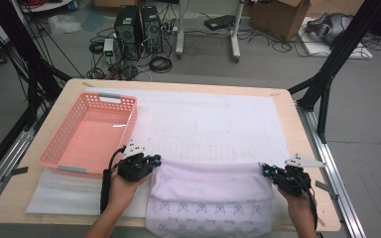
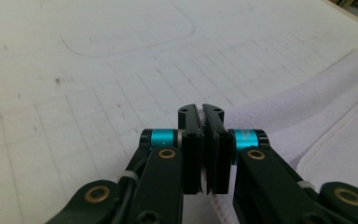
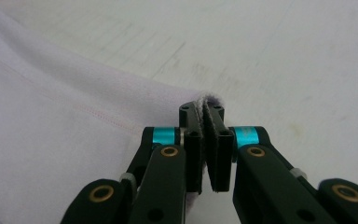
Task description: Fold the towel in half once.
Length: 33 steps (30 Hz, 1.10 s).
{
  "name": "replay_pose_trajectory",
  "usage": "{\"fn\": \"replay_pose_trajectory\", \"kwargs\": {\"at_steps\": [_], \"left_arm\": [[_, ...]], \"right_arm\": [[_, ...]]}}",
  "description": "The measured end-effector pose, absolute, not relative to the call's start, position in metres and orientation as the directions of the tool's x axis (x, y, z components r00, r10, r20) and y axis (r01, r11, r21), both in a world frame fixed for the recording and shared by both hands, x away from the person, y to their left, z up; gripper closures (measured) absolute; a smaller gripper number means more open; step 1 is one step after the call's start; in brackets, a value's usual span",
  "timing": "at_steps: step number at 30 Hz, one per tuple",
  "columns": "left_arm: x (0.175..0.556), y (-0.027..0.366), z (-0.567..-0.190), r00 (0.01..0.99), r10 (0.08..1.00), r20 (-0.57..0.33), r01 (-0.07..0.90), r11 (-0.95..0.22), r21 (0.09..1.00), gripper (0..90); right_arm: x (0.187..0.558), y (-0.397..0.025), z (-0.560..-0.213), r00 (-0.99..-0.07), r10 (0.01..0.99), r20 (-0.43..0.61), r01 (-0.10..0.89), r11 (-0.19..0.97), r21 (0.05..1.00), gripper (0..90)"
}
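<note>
A pale lilac towel (image 1: 208,198) with a blue printed pattern lies folded at the table's front edge, on the white gridded mat (image 1: 213,124). My left gripper (image 1: 155,159) is shut on the towel's far left corner. In the left gripper view the jaws pinch a thin edge of the towel (image 2: 307,116) between them, left gripper (image 2: 202,110). My right gripper (image 1: 267,169) is shut on the far right corner. In the right gripper view a fold of the towel (image 3: 65,116) sticks up between the closed jaws, right gripper (image 3: 202,108).
A pink plastic basket (image 1: 59,158) stands to the left of the towel, close to my left hand. The wooden table's edge (image 1: 297,119) runs along the right. Behind the table, computer towers (image 1: 138,29), cables and a cardboard box (image 1: 278,17) sit on the floor.
</note>
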<state>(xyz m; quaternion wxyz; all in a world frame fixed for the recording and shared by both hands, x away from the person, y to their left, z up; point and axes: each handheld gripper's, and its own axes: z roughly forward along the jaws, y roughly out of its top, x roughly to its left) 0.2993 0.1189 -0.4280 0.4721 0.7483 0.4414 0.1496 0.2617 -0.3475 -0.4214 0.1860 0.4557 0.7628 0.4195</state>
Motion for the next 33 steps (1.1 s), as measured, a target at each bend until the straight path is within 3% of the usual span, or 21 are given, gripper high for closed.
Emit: {"fn": "replay_pose_trajectory", "kwargs": {"at_steps": [7, 22, 33], "left_arm": [[0.336, 0.106, -0.409, 0.549, 0.824, -0.138, 0.499, -0.191, 0.845, 86.1], [0.423, 0.103, -0.4, 0.438, 0.875, -0.208, 0.558, -0.083, 0.825, 86.0], [0.446, 0.113, -0.411, 0.394, 0.889, -0.235, 0.555, -0.026, 0.831, 86.0]], "right_arm": [[0.294, -0.351, -0.412, -0.483, 0.872, 0.086, 0.525, 0.21, 0.825, 86.8], [0.377, -0.349, -0.393, -0.44, 0.896, 0.05, 0.523, 0.211, 0.826, 86.7], [0.416, -0.339, -0.393, -0.424, 0.905, 0.029, 0.535, 0.224, 0.814, 86.6]]}}
